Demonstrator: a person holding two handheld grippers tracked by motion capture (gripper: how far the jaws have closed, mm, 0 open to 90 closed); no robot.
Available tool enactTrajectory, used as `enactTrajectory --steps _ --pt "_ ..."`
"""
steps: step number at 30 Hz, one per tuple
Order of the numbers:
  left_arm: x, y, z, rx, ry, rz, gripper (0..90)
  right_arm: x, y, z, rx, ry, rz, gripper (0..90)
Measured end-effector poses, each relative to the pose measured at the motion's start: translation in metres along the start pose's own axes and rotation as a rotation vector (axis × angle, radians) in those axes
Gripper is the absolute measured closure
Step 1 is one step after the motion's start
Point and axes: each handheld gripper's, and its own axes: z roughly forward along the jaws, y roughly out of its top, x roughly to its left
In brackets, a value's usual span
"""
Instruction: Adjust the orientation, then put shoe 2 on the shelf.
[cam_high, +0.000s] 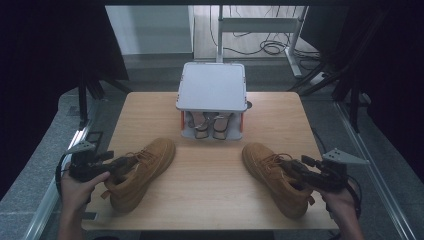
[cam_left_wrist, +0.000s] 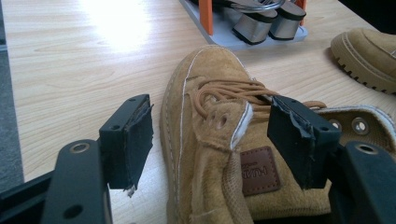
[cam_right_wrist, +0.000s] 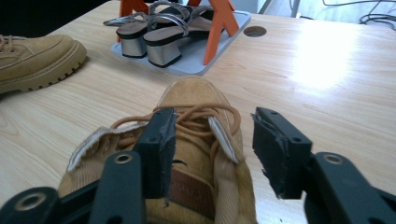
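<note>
**A:** So where are we with the boots? From the high view we've got one tan boot on each side of the wooden table, toes pointing up at the little grey shoe rack with the silver heeled sandals on its bottom shelf.

**B:** Yep. Left boot sits near the left edge, right boot near the right. Our left gripper is at the collar of its boot, jaws wide apart and straddling the outer side wall, pads not pressing on anything in the left gripper view. Right gripper is also released: one jaw is down inside the boot's opening, the other outside, and there's a gap to the collar.

**A:** So we'd call this the grab-the-collar step, nothing picked up yet?

**B:** That's our read. Next we probably need to clench both on the collar edge, then lift toward the rack. Suede's floppy there, so we'd bite deep.
</note>
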Motion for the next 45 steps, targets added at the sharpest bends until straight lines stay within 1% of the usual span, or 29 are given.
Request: enactTrajectory --steps 3,8,11,14,19,23,26,30,37,42,43,45 --pt "0.001 0.001 -0.002 -0.008 0.002 0.001 31.6 -0.001 0.004 0.003 0.011 0.005 -0.008 44.5" --pt "-0.002 0.003 -0.002 -0.007 -0.001 0.011 31.7 -0.001 0.009 0.004 0.014 -0.007 -0.006 43.2" --pt "-0.007 0.003 -0.001 0.007 -0.001 0.023 31.6 -0.001 0.008 0.002 0.017 -0.012 -0.001 42.4" --pt "-0.011 0.004 -0.004 0.01 0.008 0.034 31.4 -0.002 0.006 0.001 0.032 -0.019 -0.003 41.0" --pt "-0.01 0.002 -0.009 0.025 0.014 0.049 31.5 -0.003 0.006 -0.003 0.064 -0.019 -0.021 40.5" --pt "-0.006 0.001 -0.011 0.052 0.03 0.051 31.7 -0.004 0.009 -0.004 0.086 -0.018 -0.037 40.5" --pt "-0.005 0.0 -0.011 0.072 0.032 0.044 31.8 -0.003 0.011 -0.002 0.105 -0.01 -0.049 40.7" --pt "-0.003 0.001 -0.013 0.084 0.035 0.036 33.1 -0.001 0.013 -0.001 0.122 0.0 -0.063 40.9" --pt "-0.001 0.003 -0.007 0.123 0.039 0.035 40.9 -0.001 0.015 0.003 0.145 0.004 -0.071 41.4" --pt "0.0 0.007 0.004 0.193 0.042 0.06 46.9 -0.001 0.013 0.005 0.17 0.009 -0.08 42.0" --pt "0.0 0.007 0.005 0.207 0.032 0.06 47.1 0.0 0.013 0.005 0.173 0.008 -0.083 42.0" --pt "0.001 0.008 0.006 0.216 0.018 0.06 48.9 0.0 0.012 0.005 0.184 0.002 -0.087 42.0"
